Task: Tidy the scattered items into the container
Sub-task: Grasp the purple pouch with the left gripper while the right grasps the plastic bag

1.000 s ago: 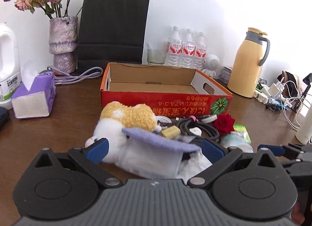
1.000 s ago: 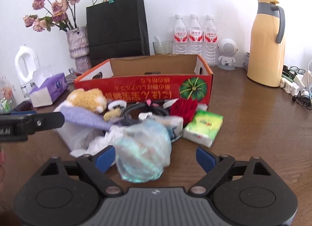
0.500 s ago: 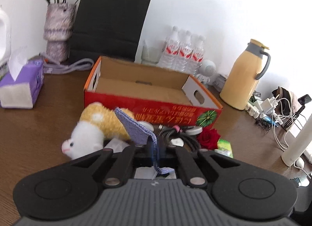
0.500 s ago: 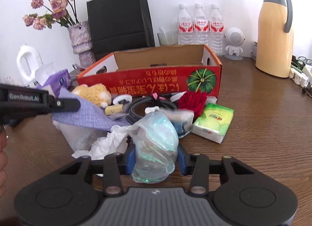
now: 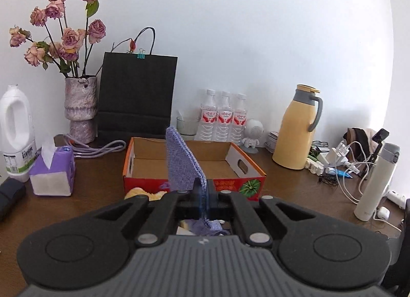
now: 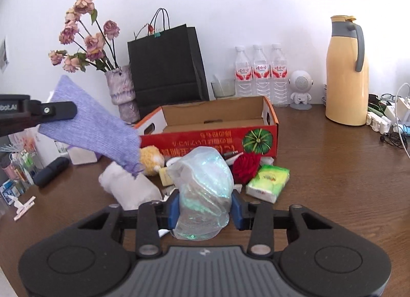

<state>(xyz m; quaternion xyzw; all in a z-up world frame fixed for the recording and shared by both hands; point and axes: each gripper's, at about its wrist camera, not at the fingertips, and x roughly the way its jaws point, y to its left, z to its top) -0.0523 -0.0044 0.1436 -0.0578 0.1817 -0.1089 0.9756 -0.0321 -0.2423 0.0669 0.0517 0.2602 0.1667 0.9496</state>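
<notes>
My left gripper (image 5: 203, 194) is shut on a purple woven cloth (image 5: 180, 161), which stands up in front of the open red cardboard box (image 5: 238, 184). From the right wrist view the same cloth (image 6: 97, 128) hangs lifted at the left from the left gripper (image 6: 55, 111). My right gripper (image 6: 205, 210) is shut on a crumpled iridescent plastic bag (image 6: 205, 184). Between it and the box (image 6: 220, 138) lie a yellow plush toy (image 6: 151, 157), a red fabric rose (image 6: 247, 165), a green tissue pack (image 6: 269, 180) and a white plastic bag (image 6: 133, 187).
Behind the box stand a black paper bag (image 5: 135, 92), a vase of dried roses (image 5: 80, 110), three water bottles (image 5: 224, 115) and a yellow thermos jug (image 5: 297, 128). A purple tissue box (image 5: 52, 171) sits left; cables and chargers (image 5: 343, 158) and a white flask (image 5: 376, 181) sit right.
Both grippers closed, the left on the purple cloth and the right on the iridescent bag. Both then rose, lifting the cloth off the plush toy and pile.
</notes>
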